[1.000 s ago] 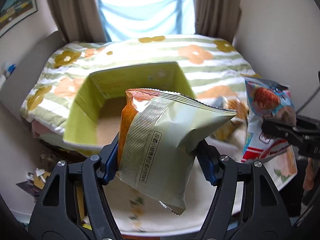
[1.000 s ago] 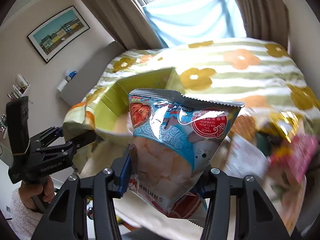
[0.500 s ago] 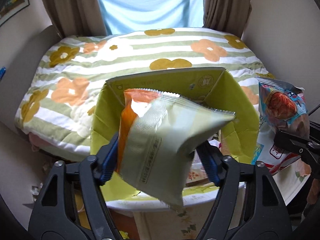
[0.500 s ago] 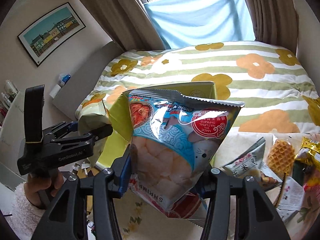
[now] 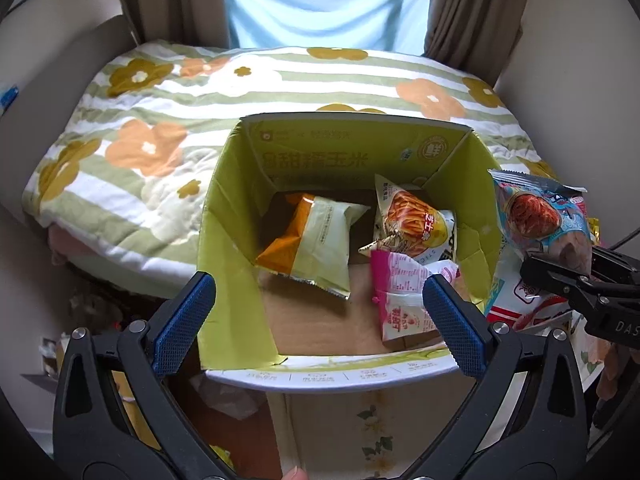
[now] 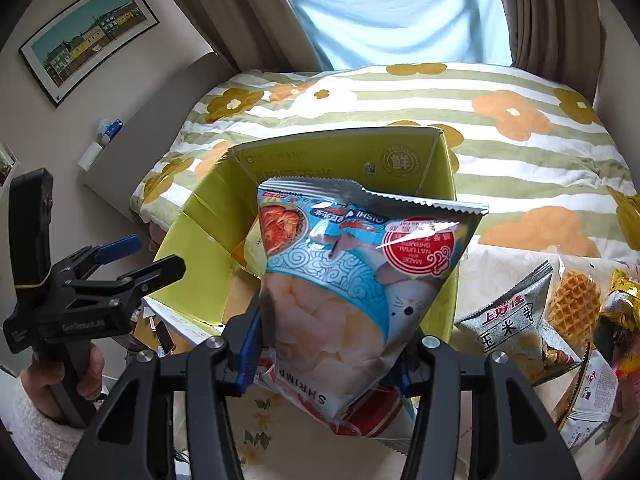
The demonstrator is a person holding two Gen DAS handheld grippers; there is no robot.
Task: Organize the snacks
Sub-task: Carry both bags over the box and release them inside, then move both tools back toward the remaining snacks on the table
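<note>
Over the green box [image 5: 224, 216] at the table's near edge, the left hand-held gripper [image 5: 318, 322] has just been opening, empty, its orange-and-white packet [image 5: 316, 240] dropped inside, while the right hand-held gripper [image 6: 332, 354] clamps the shrimp-chip bag [image 6: 352, 280] for its turn.

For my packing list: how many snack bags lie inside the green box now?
3: the pale green bag at left, the fries bag at back right, the pink bag at front right. Others may be hidden.

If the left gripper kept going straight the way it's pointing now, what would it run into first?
Most likely the open left gripper would enter the green box and reach its bare cardboard floor, between the pale green snack bag and pink packet. Depth is hard to judge.
</note>
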